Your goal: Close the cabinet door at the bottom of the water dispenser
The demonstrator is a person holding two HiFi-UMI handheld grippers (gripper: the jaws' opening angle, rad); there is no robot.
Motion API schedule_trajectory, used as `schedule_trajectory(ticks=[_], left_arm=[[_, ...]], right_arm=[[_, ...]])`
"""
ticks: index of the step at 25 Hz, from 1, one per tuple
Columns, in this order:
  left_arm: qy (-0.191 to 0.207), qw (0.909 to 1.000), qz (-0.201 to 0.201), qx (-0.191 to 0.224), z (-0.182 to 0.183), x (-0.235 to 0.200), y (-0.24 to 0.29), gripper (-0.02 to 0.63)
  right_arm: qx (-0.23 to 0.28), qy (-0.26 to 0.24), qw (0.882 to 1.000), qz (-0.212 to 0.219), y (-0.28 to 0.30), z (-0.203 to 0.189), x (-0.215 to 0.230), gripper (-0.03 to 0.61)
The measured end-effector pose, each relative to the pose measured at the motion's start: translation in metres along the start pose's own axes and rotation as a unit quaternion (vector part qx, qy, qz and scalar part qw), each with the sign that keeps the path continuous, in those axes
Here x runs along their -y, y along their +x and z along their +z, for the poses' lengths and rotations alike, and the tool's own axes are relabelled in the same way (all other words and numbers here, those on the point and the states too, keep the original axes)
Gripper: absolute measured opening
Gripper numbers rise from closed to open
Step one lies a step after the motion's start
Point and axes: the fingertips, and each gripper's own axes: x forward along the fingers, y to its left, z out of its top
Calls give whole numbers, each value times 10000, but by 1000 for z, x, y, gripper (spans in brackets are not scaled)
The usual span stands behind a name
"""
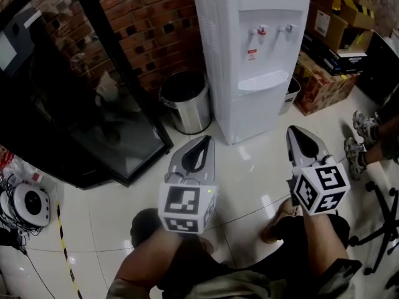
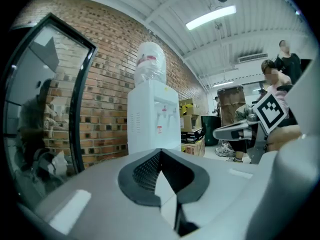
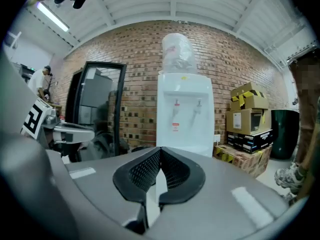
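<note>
The white water dispenser [image 1: 249, 55] stands against the brick wall with a bottle on top [image 2: 150, 64]. Its lower cabinet door [image 1: 265, 114] looks flush with the body in the head view. In the gripper views my own jaws hide that lower part. My left gripper [image 1: 202, 143] hovers over the floor in front of the dispenser's left corner, shut and empty. My right gripper [image 1: 299, 132] hangs beside the dispenser's lower right, also shut with nothing between its fingers. Both point roughly level at the dispenser [image 3: 185, 114] and stay clear of it.
A steel trash bin [image 1: 186, 101] stands left of the dispenser, beside a black-framed glass door [image 1: 93, 104]. Cardboard boxes [image 1: 324, 80] are stacked to the right. Another person's shoes [image 1: 361, 136] and a chair base [image 1: 386, 223] are at the right edge. A white device with cables [image 1: 28, 204] lies at the left.
</note>
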Motion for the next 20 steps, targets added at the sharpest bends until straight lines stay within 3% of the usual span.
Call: schedule_trajectory(ticks=[4,10,20], left_arm=[[74,9998,133,89,-3,-2,-36,2],[1,9995,241,-212,-44,-2,-67,1],[76,9997,199,-112,-45,11,-57,1]], right_arm=[[-118,-263,9983,501,-26,-18,-51,2],[-235,-226,9951,930,-50,-38,-90,0],[-130,-217,9956,902,-50,-35,-90,0]])
